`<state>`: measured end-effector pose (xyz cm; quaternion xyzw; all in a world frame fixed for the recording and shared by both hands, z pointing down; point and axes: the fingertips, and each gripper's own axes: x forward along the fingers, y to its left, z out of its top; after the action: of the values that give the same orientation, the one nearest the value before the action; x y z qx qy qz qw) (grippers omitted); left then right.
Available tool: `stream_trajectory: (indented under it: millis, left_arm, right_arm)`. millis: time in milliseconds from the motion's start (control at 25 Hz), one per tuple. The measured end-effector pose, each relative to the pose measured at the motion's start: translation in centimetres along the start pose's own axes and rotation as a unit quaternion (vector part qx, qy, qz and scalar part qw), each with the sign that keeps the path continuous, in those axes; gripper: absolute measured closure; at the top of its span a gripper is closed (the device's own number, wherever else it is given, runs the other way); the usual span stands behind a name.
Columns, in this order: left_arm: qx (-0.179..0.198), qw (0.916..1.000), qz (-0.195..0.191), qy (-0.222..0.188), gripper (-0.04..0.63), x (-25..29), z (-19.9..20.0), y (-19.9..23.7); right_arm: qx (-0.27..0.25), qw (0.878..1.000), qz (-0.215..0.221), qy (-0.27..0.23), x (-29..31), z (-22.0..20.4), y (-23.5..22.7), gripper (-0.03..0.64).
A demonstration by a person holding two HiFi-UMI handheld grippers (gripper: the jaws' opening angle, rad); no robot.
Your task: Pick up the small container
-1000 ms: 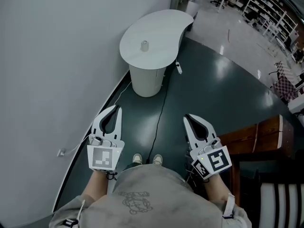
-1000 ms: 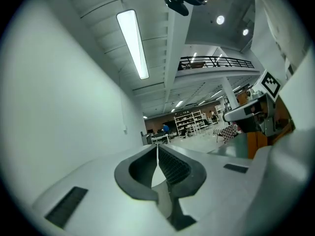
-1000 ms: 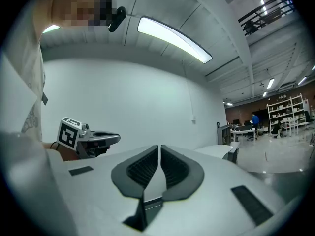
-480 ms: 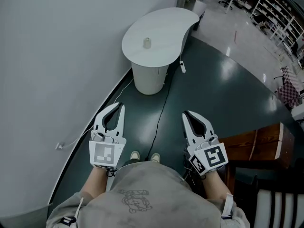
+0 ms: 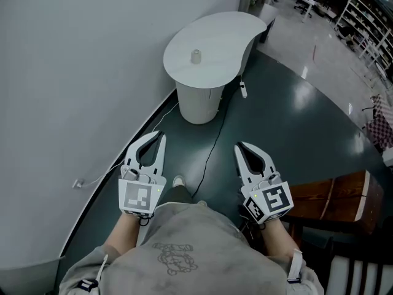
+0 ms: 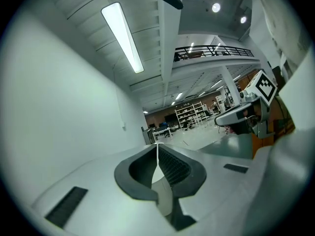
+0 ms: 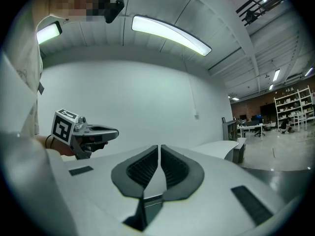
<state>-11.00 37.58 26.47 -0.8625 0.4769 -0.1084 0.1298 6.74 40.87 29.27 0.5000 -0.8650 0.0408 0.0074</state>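
Finding: you have not begun the pick. The small container stands alone on the white table in the upper middle of the head view, on the left part of the tabletop, with nothing touching it.

Your left gripper sits at the lower left of that frame and your right gripper at the lower right. Both are held close to your body over the dark floor, well apart from the table. Each gripper's own view shows its jaws pressed together with nothing between them.

The container is too small in the head view to tell its shape or whether it has a lid.

Outstanding, in my judgement: close the distance to the table, spread one pair of jaws, set them around the container, pinch and lift.
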Motion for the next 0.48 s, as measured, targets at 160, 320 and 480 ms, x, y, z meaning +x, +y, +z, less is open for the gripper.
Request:
stream_trajectory:
  millis: [160, 320, 480]
  left_arm:
    - [-0.001, 1.0, -0.002, -0.004, 0.572, 1.4, -0.4, -0.6]
    - [-0.001, 1.0, -0.007, -0.003, 0.572, 3.3, -1.6, -0.8]
    - [-0.002, 0.9999, -0.016, 0.003, 0.573, 5.8, -3.4, -0.7]
  right_arm:
    - [-0.01, 1.0, 0.006, -0.001, 1.0, -0.1, -1.2, 0.58]
    - [-0.015, 1.0, 0.001, -0.002, 2.0, -1.1, -2.9, 0.58]
    - [-0.011, 1.0, -0.011, 0.002, 3.7, -2.2, -5.1, 0.578]
